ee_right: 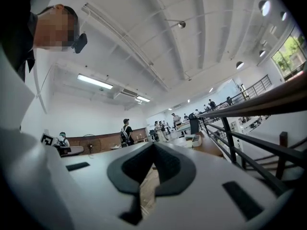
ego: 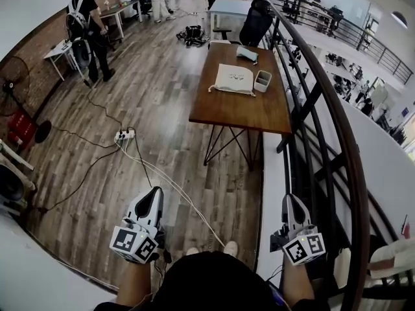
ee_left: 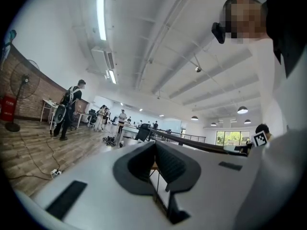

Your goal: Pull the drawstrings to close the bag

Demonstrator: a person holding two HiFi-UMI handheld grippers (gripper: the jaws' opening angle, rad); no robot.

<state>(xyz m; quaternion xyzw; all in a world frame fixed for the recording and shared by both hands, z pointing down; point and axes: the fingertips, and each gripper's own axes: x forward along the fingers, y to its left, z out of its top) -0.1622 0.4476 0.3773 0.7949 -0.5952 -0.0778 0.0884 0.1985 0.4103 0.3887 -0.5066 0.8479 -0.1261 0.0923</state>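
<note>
Looking down on a broad plank floor (ego: 149,109), bounded on the right by a dark curving railing (ego: 327,118). Farther ahead, close against that railing, a wooden surface (ego: 241,112) on thin metal legs, with a dark office chair (ego: 256,23) at its far end. Off to the left, a person with a backpack (ego: 87,34). Nearer the left edge, a floor fan (ego: 13,86). Across the planks between here and the surface, cables (ego: 175,188) trailing from a white power strip (ego: 123,135). On the surface: the pale drawstring bag (ego: 233,80) lying flat near the middle, a small open-topped container (ego: 262,81) just beside it on the right, and a grey-green item (ego: 247,54) behind, toward the chair. Well apart from all that, held low and level at the bottom of the head view: left tool (ego: 154,196) pressed together on nothing, right tool (ego: 290,205) likewise closed and empty.
</note>
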